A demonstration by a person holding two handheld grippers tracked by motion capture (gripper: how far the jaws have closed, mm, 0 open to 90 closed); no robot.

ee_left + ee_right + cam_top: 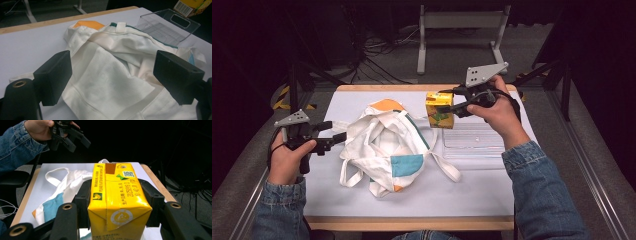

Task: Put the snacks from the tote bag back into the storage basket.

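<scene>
1. Carton: yellow drink carton (118, 200) clamped side to side in right tongs (447, 106), held above the bench (272, 102) at its far side, over the clear tray (474, 140).
2. Handling guess: light, stiff-ish card, smooth faces, dents if squeezed; flat sides are the best hold.
3. Left tongs (112, 75) gape wide, holding nothing, beside white tote bag (382, 145); soft, floppy.
4. Right gripper view shows carton print and pad contact; left gripper view shows tray walls and bag folds.

High view overlooks table (362, 200); gripper views sit close, sharing bag (107, 75).
</scene>
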